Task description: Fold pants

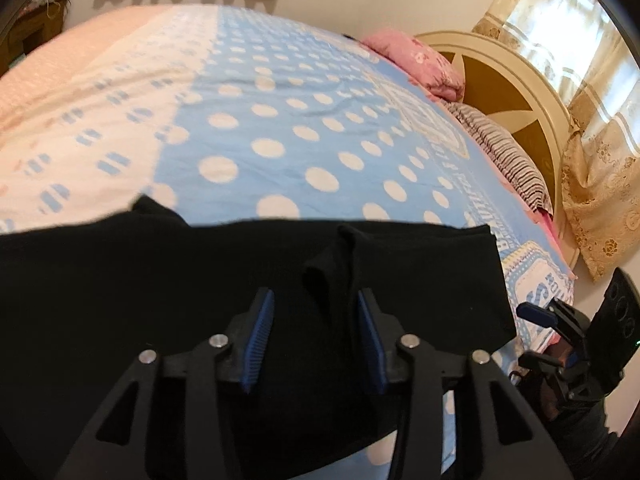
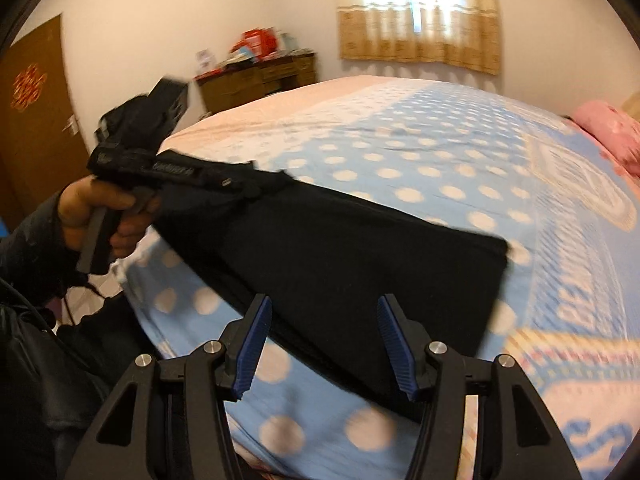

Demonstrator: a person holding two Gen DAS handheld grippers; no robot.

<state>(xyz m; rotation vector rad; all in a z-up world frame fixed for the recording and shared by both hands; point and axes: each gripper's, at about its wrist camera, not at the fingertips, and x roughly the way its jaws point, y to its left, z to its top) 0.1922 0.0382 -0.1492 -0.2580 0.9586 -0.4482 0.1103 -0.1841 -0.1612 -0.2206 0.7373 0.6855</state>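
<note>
Black pants (image 1: 200, 280) lie folded as a long band on the blue dotted bedspread (image 1: 300, 140), near the bed's front edge. They also show in the right wrist view (image 2: 340, 248). My left gripper (image 1: 316, 308) is open, its blue pads (image 1: 260, 332) either side of a raised fold of the pants, not closed on it. In the right wrist view the left gripper's body (image 2: 160, 160) sits at the pants' far left end. My right gripper (image 2: 324, 320) is open and empty, just above the pants' near edge. It also shows in the left wrist view (image 1: 560, 320).
A pink pillow (image 1: 416, 60) and a striped pillow (image 1: 508, 156) lie by the cream headboard (image 1: 520, 92). A wooden dresser (image 2: 260, 76) stands against the far wall, with a door (image 2: 32, 120) to its left. Curtains (image 2: 416, 20) hang behind the bed.
</note>
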